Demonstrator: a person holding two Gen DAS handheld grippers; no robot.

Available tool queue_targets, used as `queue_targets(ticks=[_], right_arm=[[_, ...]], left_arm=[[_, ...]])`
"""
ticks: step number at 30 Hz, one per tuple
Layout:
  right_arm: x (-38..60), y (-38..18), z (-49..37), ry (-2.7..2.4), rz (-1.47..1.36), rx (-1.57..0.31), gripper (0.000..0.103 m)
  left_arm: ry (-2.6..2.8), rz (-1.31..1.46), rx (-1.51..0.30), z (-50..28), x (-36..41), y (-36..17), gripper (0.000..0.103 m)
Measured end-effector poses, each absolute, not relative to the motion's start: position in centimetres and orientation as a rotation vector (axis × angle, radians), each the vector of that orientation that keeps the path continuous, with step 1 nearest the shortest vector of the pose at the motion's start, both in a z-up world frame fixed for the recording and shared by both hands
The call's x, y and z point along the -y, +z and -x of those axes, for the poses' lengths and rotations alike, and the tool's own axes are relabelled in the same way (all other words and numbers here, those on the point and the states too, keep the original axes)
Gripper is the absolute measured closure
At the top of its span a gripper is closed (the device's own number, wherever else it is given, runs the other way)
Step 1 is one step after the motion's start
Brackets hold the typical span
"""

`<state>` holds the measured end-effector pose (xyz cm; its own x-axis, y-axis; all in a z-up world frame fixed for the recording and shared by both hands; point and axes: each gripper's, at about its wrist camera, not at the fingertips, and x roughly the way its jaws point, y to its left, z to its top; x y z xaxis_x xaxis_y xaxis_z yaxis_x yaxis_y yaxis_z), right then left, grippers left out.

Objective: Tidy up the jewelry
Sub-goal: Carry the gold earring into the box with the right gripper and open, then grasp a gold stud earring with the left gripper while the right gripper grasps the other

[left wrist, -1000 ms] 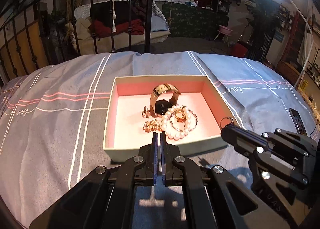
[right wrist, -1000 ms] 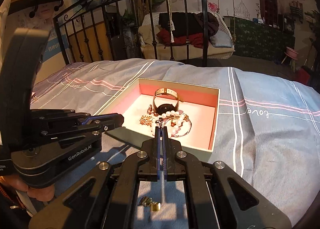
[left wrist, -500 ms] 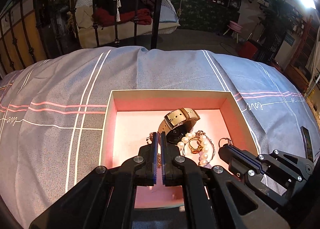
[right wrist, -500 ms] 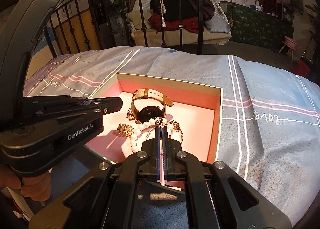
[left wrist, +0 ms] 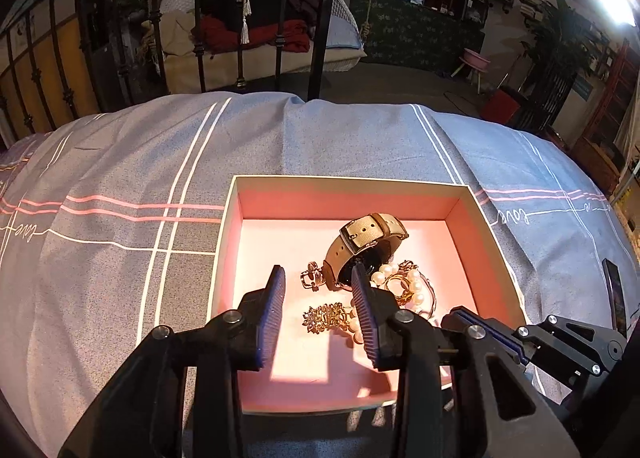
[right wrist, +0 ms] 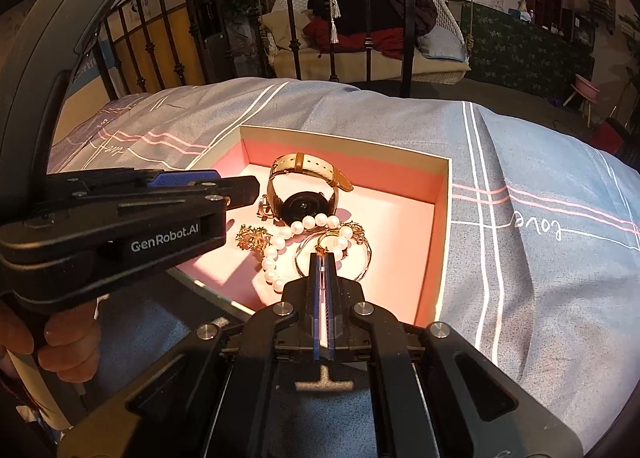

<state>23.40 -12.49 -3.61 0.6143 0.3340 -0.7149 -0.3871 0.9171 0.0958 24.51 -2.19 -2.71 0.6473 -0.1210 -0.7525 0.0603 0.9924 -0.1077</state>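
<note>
A shallow box with a pink inside (left wrist: 248,218) (right wrist: 440,218) lies on the bed. In it are a beige-strapped watch (left wrist: 366,238) (right wrist: 304,182), a pearl bracelet (left wrist: 416,286) (right wrist: 276,254), a gold brooch (left wrist: 326,316) (right wrist: 252,236), a small silver ring (left wrist: 312,280) and a thin bangle (right wrist: 368,262). My left gripper (left wrist: 318,294) is open over the box, its jaws either side of the brooch. My right gripper (right wrist: 323,256) is shut on something small and gold at its tips, above the bangle.
The box lies on a grey-blue bedspread (left wrist: 120,198) with white and pink stripes. A black iron bed rail (left wrist: 320,18) stands behind. A dark phone (left wrist: 614,294) lies on the spread to the right of the box.
Both grippers moved forward over the box. My left gripper opened from shut. My right gripper stayed shut.
</note>
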Motion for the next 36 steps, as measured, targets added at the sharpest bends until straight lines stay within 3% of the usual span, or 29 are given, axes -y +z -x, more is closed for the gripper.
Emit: queue_targets(ticks=[4, 5, 8, 16, 22, 36], right_arm=[[13.6, -2.8, -20.5, 0.422, 0.059, -0.769, 0.098], [14.0, -2.6, -19.4, 0.420, 0.054, -0.756, 0.093], [15.8, -2.2, -16.0, 0.390, 0.042, -0.723, 0.045], [18.5, -4.9, -9.9, 0.312, 0.089, -0.769, 0.044], [19.2, -5.7, -9.3, 0.312, 0.081, -0.796, 0.044], [14.2, -6.6, -11.8, 0.414, 0.201, -0.850, 0.044]], left_arm=[[-0.146, 0.092, -0.818, -21.4, 2.0, -1.6, 0.058], [-0.158, 0.095, -0.809, -20.3, 2.1, -1.5, 0.056], [-0.200, 0.093, -0.801, -16.8, 2.5, -2.0, 0.052], [-0.319, 0.009, -0.871, -10.5, 6.0, -5.5, 0.051], [-0.319, -0.057, -0.905, -11.4, 7.9, -6.7, 0.052], [-0.247, 0.033, -0.908, -12.7, 3.7, -6.6, 0.051]])
